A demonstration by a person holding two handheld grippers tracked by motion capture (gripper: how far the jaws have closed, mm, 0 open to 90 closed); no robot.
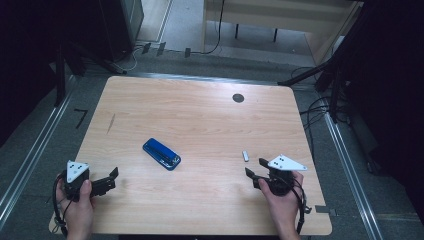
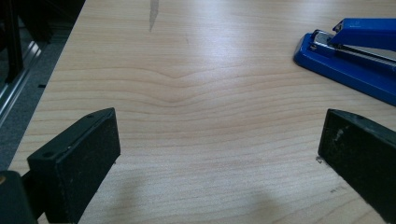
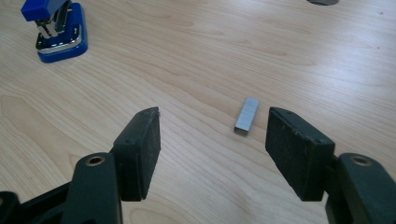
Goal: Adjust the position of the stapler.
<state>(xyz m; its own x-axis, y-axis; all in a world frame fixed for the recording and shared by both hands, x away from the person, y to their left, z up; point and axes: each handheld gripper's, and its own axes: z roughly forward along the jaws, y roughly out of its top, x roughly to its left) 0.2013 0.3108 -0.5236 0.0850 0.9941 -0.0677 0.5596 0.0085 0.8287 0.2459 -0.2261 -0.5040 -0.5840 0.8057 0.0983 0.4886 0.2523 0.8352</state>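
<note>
We see the bench lit evenly from overhead while its surroundings fall into near darkness; soft shadows pool beneath each hand-held gripper, and a pale sheen washes the wood's far side.

Blue stapler with a bright metal strip, on a pale wood-grain table streaked with one darker mark. Silver-grey strip of staples. Black jaws on the left gripper and the right gripper, each topped by a light grey plate.
</note>
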